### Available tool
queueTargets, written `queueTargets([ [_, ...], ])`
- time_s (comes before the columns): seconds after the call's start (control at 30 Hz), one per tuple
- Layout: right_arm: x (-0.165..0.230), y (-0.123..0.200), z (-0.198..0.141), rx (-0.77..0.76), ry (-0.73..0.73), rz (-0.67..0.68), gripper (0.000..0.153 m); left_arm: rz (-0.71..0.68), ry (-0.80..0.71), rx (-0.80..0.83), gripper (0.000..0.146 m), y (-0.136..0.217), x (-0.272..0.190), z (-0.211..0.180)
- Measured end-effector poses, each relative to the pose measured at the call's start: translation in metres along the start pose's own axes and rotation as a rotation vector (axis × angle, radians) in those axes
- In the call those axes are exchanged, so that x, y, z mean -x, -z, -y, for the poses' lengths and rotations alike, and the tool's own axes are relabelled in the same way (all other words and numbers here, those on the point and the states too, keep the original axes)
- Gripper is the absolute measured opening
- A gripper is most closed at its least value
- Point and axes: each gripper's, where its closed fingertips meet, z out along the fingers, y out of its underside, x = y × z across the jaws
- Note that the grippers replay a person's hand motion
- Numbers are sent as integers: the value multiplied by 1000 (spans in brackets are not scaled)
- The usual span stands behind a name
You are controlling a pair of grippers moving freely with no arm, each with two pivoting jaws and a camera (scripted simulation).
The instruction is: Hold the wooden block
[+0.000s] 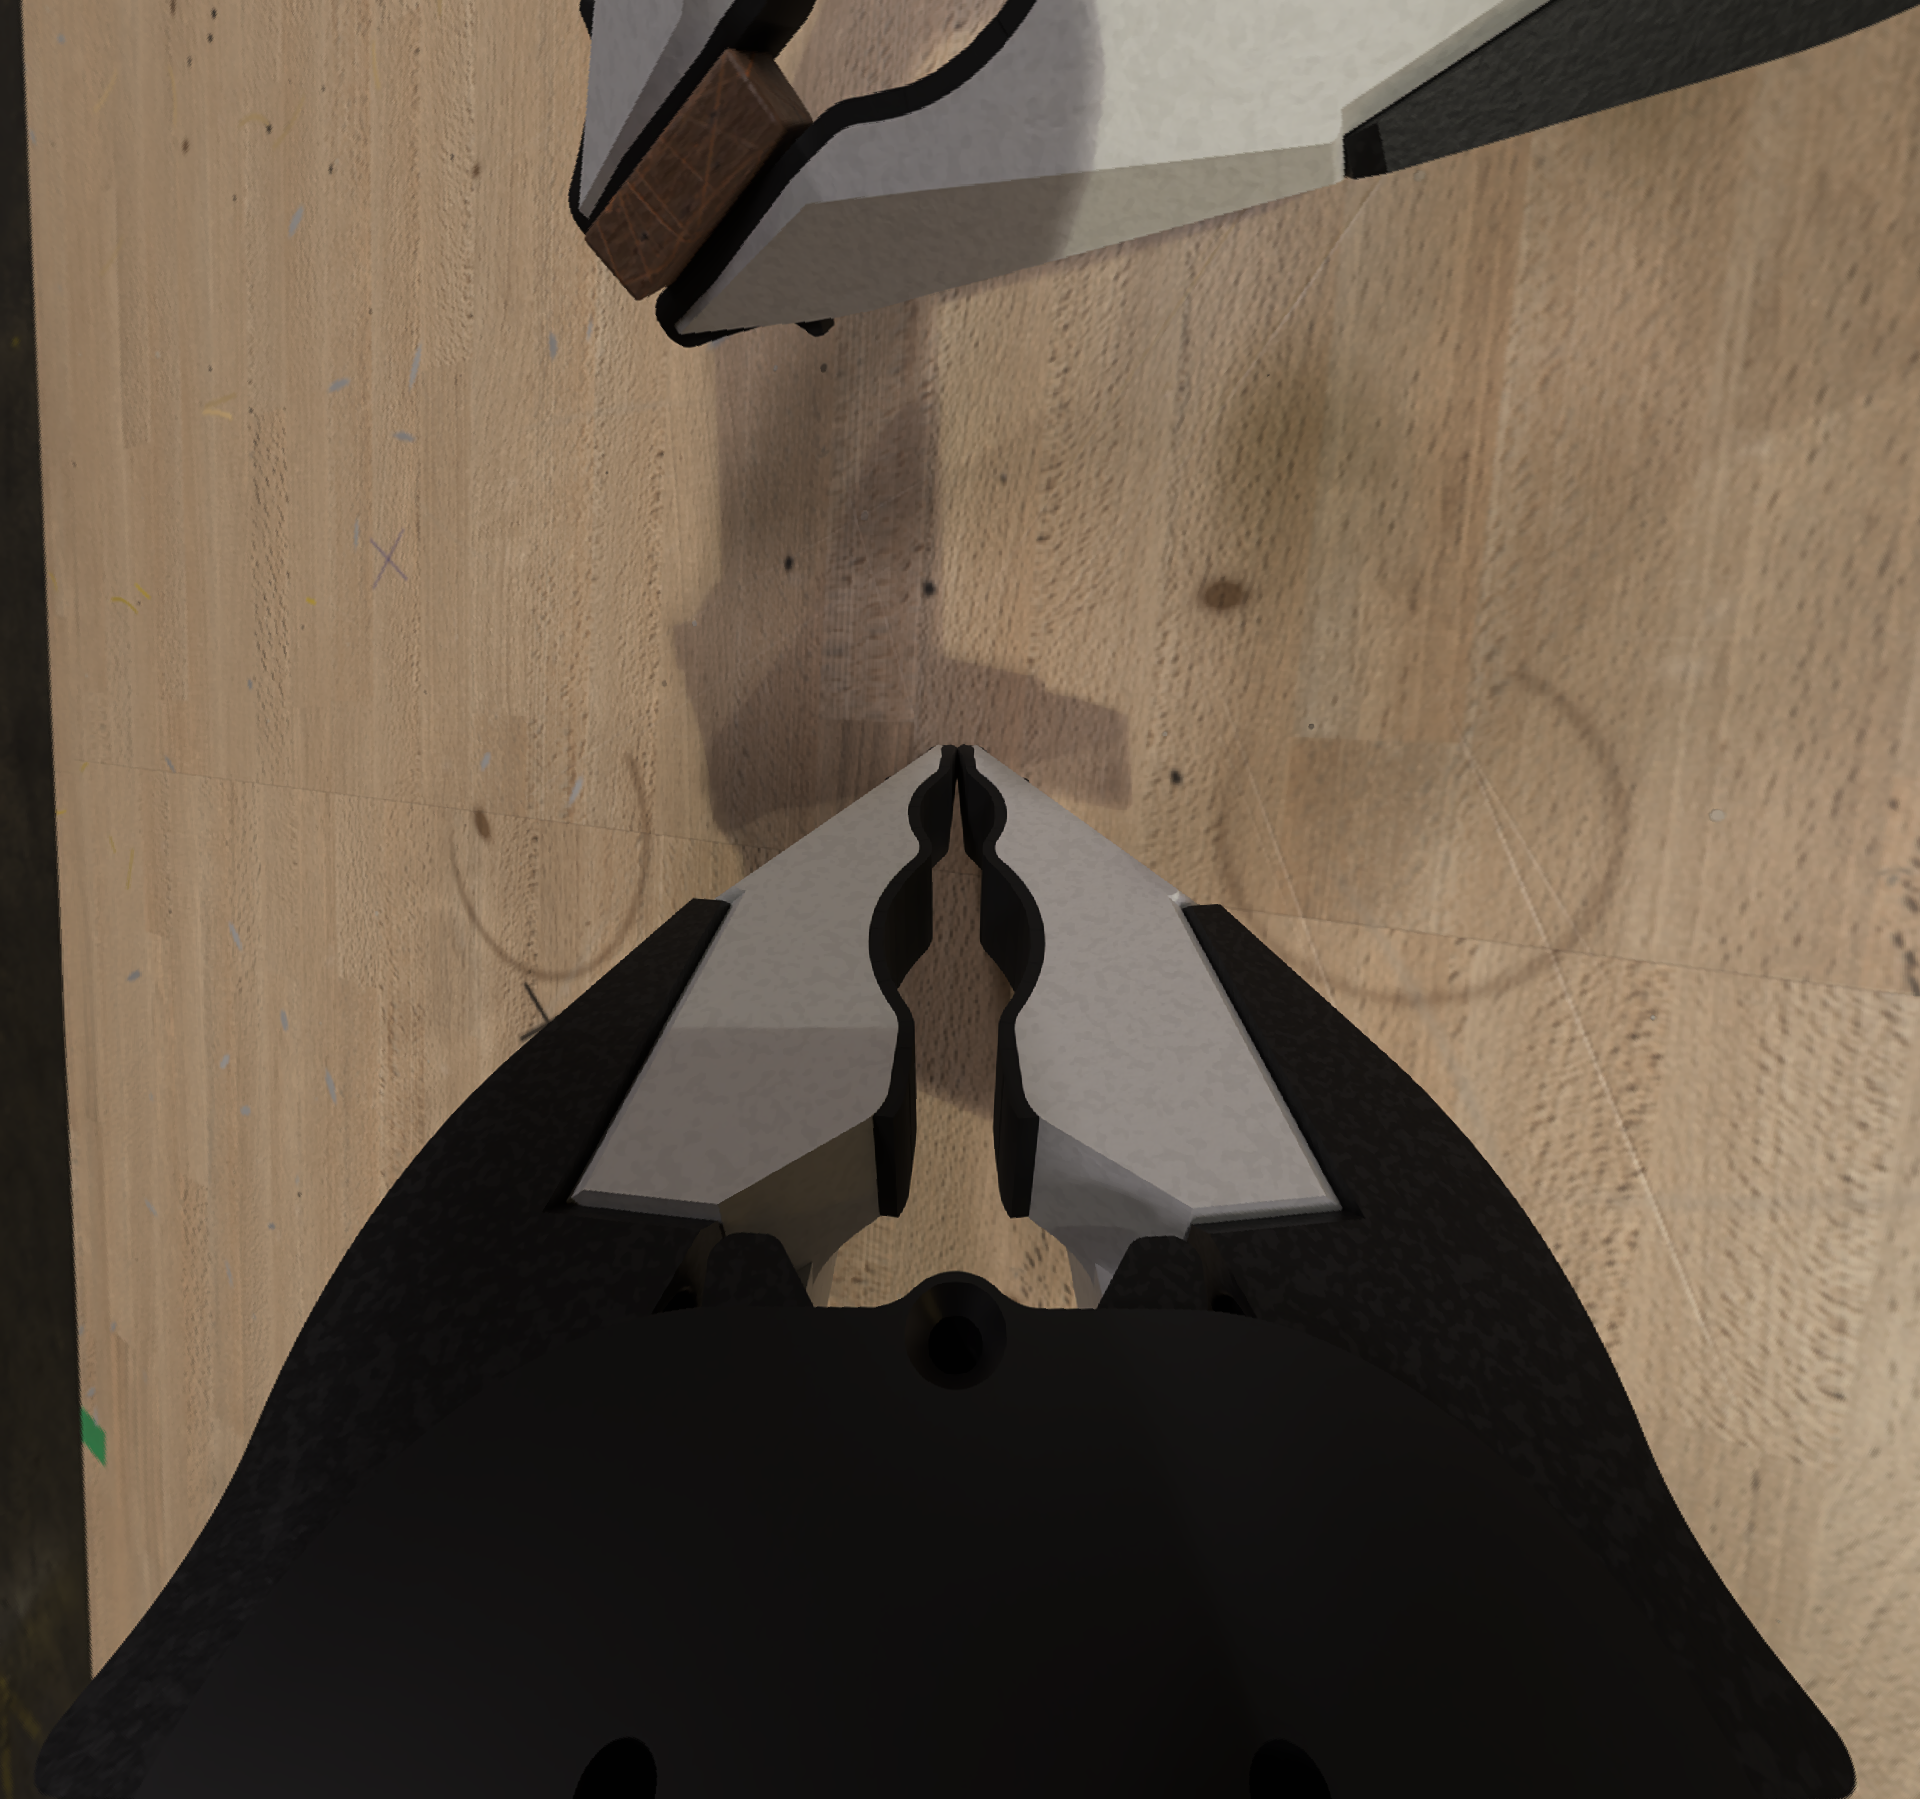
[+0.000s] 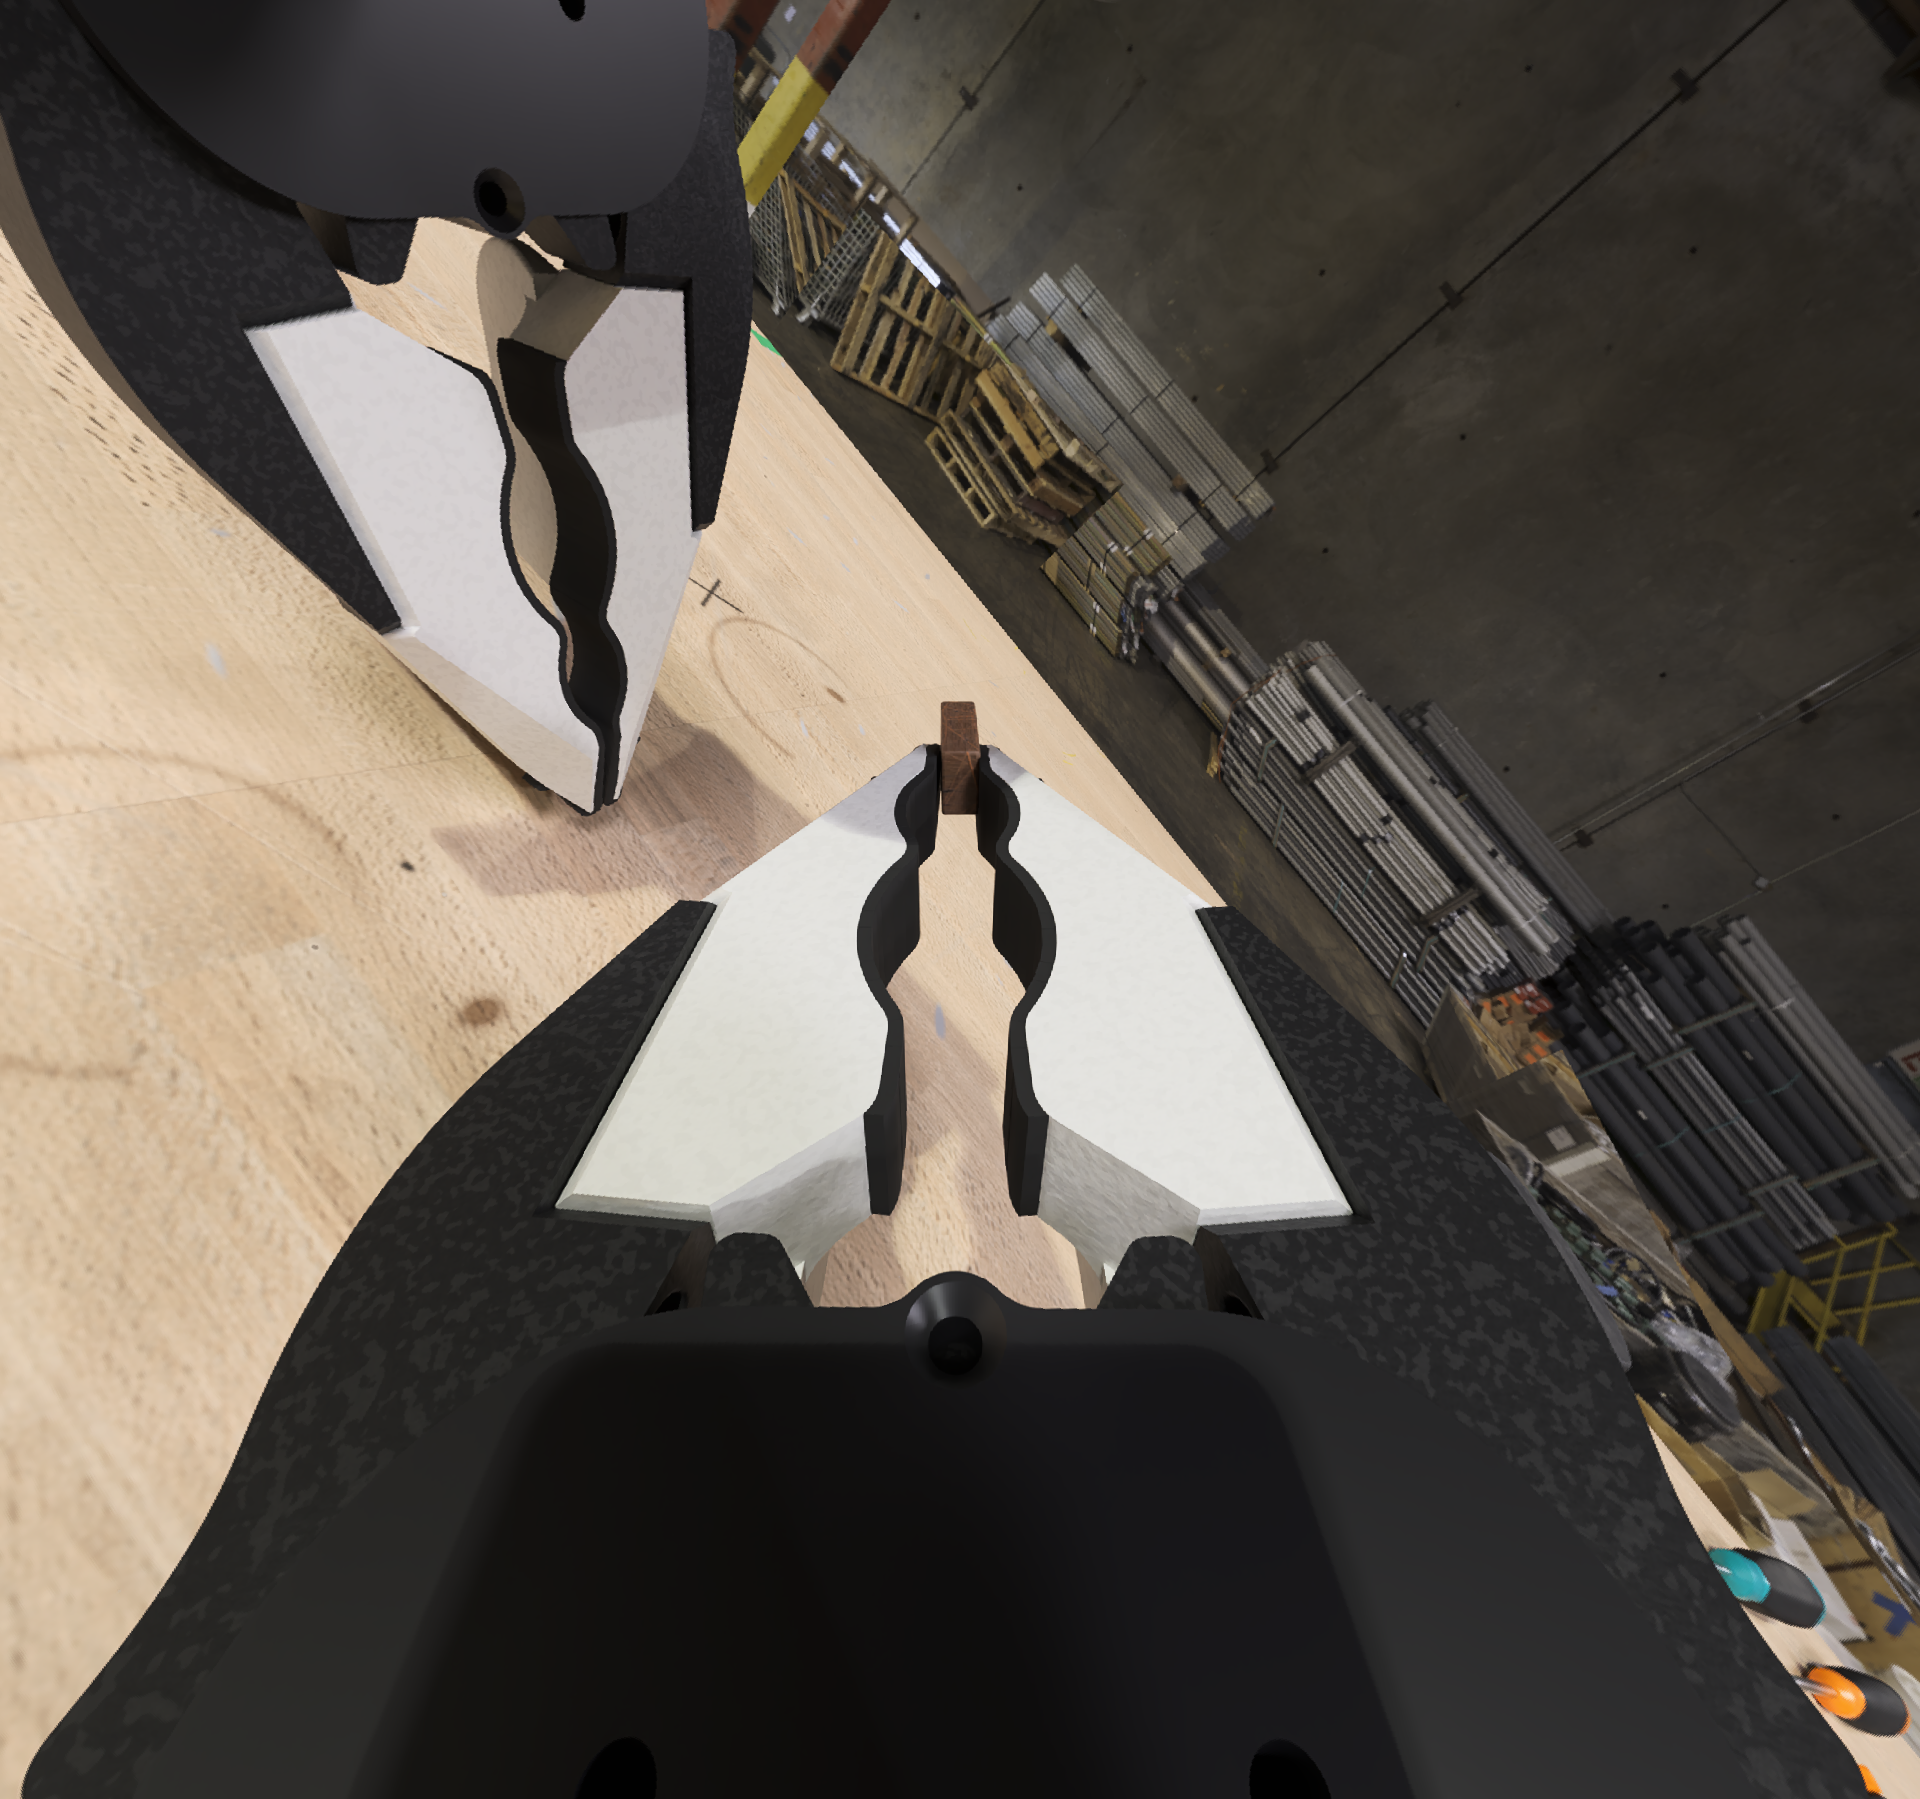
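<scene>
A small dark brown wooden block [image 2: 958,757] is clamped between the tips of my right gripper [image 2: 957,770], held above the light wooden table [image 2: 208,918]. In the left wrist view the same block [image 1: 691,175] shows at the top, pinched between the right gripper's white fingers [image 1: 935,191]. My left gripper [image 1: 956,757] is shut with nothing in it, its tips touching, pointing down at the table [image 1: 312,710]. In the right wrist view it [image 2: 603,799] hangs at the upper left, a short way left of the block.
The table's edge runs diagonally in the right wrist view, with pallets [image 2: 935,378] and stacked metal pipes [image 2: 1403,814] beyond. Screwdriver handles, one teal [image 2: 1766,1583] and one orange [image 2: 1849,1697], lie at the lower right. A dark strip [image 1: 26,814] borders the table at the left.
</scene>
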Motion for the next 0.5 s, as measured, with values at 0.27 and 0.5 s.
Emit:
queueTargets([
  [0.27,-2,3,-4,15,7,-7,5,72,161,-201,0,45,23,4],
  [0.5,-6,5,-7,17,-14,-12,6,248,498,-244,0,95,91,-64],
])
